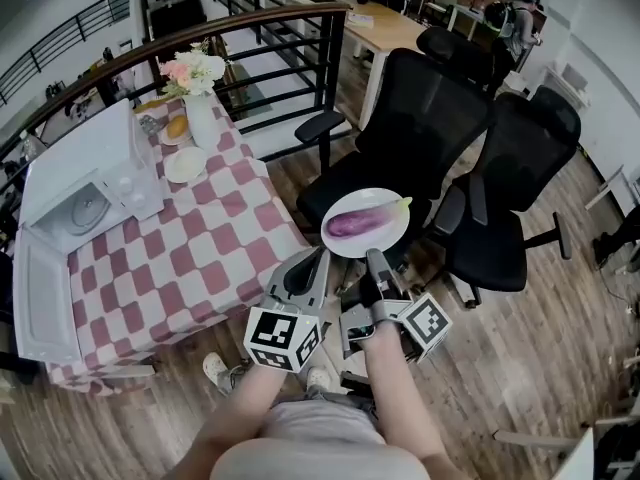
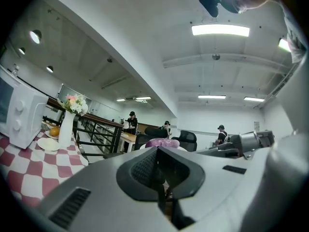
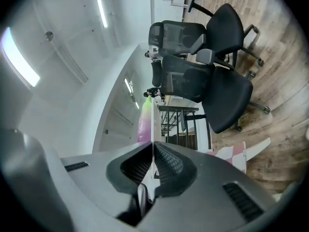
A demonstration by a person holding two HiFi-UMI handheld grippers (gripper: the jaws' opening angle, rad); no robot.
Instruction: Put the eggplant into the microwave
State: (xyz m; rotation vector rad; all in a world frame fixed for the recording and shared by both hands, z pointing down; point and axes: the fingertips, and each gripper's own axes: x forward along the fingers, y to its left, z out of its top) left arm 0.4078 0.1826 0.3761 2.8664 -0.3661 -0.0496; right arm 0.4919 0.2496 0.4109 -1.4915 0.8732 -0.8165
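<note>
A purple eggplant [image 1: 355, 222] lies on a white plate [image 1: 389, 238] held in the air in front of the black office chairs. My right gripper [image 1: 372, 256] is shut on the plate's near rim. In the right gripper view the plate [image 3: 153, 124] shows edge-on as a thin white line between the pads, the eggplant [image 3: 144, 121] beside it. My left gripper [image 1: 316, 259] sits just left of the plate's lower edge, jaws together with nothing seen between them. The white microwave [image 1: 95, 173] stands on the checkered table [image 1: 215, 253] at the left, its door [image 1: 40, 298] swung open.
A vase of flowers [image 1: 200, 93], a dish with an orange [image 1: 176, 128] and an empty plate [image 1: 185, 165] stand behind the microwave. Two black office chairs [image 1: 440, 118] are close behind the held plate. A curved railing [image 1: 250, 23] runs past the table's far end.
</note>
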